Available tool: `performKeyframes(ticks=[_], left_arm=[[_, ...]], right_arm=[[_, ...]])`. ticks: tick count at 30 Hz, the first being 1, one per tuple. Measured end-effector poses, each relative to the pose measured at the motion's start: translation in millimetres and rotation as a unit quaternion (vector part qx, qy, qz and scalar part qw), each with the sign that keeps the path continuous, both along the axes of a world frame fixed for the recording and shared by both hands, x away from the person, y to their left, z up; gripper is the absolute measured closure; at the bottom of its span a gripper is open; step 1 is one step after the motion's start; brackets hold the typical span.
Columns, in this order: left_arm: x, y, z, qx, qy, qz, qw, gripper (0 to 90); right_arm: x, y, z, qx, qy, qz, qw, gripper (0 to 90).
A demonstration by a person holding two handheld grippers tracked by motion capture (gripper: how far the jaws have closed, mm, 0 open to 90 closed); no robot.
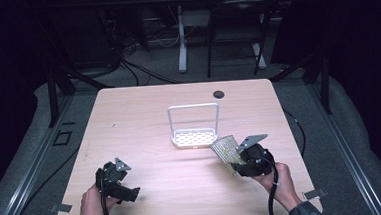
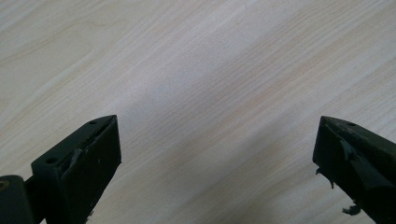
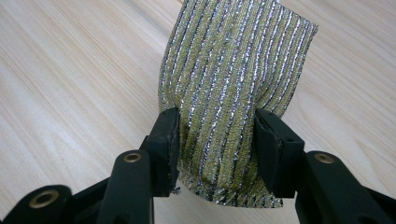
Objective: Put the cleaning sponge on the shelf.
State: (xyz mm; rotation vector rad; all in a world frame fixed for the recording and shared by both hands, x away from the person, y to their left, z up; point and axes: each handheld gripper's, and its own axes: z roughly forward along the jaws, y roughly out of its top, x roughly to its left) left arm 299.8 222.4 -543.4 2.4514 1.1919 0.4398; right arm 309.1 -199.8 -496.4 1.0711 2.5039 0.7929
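The right gripper (image 3: 215, 140) clamps a gold-and-silver striped scouring sponge (image 3: 233, 88) above the wooden table (image 1: 144, 120), just in front of the white wire rack (image 1: 194, 137), while the left gripper (image 2: 217, 154) rests wide open over bare wood; no readable writing or brand shows anywhere.

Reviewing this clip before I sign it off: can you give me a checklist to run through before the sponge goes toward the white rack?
1. Right gripper shut on the striped scouring sponge: ok, both pads press its sides.
2. Sponge clear of the table: ok, held up off the wood.
3. White rack upright, tray bare: ok.
4. Path from sponge to rack free: ok.
5. Left gripper open, nothing between its pads: ok.
6. Grip depth enough to prevent slipping: cannot tell.
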Motion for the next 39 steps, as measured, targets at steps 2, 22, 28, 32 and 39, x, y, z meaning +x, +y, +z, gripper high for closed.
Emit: performKeyframes(ticks=[2, 22, 28, 32, 39], left_arm=[[-0.2, 0.6, 0.7, -0.003, -0.002, 0.0, 1.0, 0.7], [0.4, -0.9, 0.6, -0.004, -0.004, -0.006, 1.0, 1.0], [0.1, -1.7, 0.8, -0.004, -0.004, -0.008, 1.0, 1.0], [-0.7, -1.4, 1.2, -0.002, -0.005, -0.009, 0.9999, 1.2], [-0.3, -2.5, 0.6, -0.002, -0.003, -0.01, 0.9999, 1.3]], right_arm=[[0.6, 2.2, 0.6, -0.002, -0.001, 0.003, 1.0, 53.8], [7.9, 30.1, 6.5, -0.001, -0.013, 0.024, 0.9996, 53.8], [10.4, 38.1, 8.5, -0.003, -0.018, 0.029, 0.9994, 53.9], [13.9, 44.2, 8.0, -0.008, -0.024, 0.027, 0.9993, 54.0], [22.1, 53.6, 6.5, -0.013, -0.028, 0.031, 0.9991, 54.0]])
